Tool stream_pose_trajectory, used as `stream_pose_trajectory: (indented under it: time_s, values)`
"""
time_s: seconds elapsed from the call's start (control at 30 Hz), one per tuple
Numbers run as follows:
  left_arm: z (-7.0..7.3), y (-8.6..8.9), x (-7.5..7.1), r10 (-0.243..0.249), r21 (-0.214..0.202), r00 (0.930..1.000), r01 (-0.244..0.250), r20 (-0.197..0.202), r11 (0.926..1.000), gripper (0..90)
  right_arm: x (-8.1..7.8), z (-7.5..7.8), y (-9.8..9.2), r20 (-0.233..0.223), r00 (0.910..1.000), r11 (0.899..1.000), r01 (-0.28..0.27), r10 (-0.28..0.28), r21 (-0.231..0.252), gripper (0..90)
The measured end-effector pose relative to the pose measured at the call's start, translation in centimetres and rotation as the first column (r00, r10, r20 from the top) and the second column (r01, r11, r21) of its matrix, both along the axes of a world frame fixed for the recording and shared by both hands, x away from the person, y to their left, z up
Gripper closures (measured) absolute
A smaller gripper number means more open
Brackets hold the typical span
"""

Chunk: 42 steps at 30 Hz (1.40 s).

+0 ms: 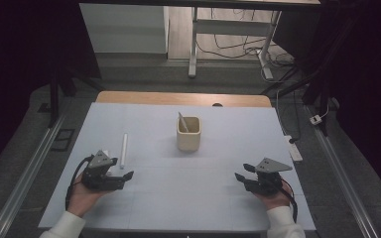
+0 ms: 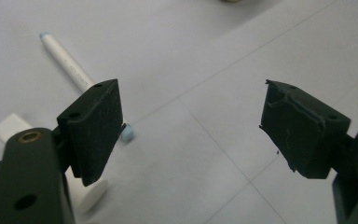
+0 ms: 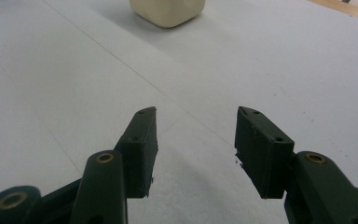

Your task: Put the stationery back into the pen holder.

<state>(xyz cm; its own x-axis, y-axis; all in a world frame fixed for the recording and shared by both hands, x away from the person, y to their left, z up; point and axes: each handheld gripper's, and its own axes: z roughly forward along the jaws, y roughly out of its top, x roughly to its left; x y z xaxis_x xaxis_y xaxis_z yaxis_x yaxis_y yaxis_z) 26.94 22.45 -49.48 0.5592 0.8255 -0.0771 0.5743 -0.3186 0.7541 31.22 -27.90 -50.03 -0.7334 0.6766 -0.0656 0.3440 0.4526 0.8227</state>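
A cream square cup (image 1: pixel 188 134) stands upright near the middle of the white table cover (image 1: pixel 218 193), with a white stick leaning inside it; its base (image 3: pixel 168 10) is at the top of the right gripper view. A white pen with light blue ends (image 1: pixel 124 149) (image 2: pixel 72 70) lies left of the cup. My left gripper (image 1: pixel 120 177) (image 2: pixel 191 126) hovers just in front of the pen's near end, jaws wide open and empty. A small flat white piece (image 2: pixel 9 127) lies beside its left jaw. My right gripper (image 1: pixel 241 173) (image 3: pixel 196 151) rests at the front right, open and empty.
A bare wooden strip of the table (image 1: pixel 183 98) runs along the far edge. Beyond it stand a white desk frame (image 1: pixel 194 44) and loose cables on the floor. Metal rails (image 1: pixel 30 168) flank the table on both sides.
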Motion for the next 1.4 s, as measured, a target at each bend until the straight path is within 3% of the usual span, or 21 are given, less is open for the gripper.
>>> stream_pose_trajectory:
  time_s: [0.3,0.73,1.03,1.4]
  values:
    - [0.6,0.0,1.9,0.01,0.018,0.999,-0.009,-0.043,0.9998,20.4,0.0,-0.2,-0.2,-0.011,0.9998,1.0,0.017,-0.017,-0.025,47.9]
    - [1.4,0.8,4.8,0.051,-0.012,0.9937,-0.053,-0.1,0.9985,20.4,0.3,-0.5,-0.4,-0.028,0.999,0.999,0.033,-0.035,-0.038,47.7]
    - [2.1,0.8,6.7,0.073,0.038,0.9914,-0.069,-0.108,0.9969,20.4,0.3,-0.6,-0.4,-0.029,0.999,0.998,0.031,-0.033,-0.057,47.4]
    - [1.8,1.4,9.3,0.13,0.072,0.9754,-0.119,-0.178,0.9903,20.4,0.4,-0.7,-0.6,-0.039,0.9981,0.997,0.044,-0.047,-0.067,47.2]
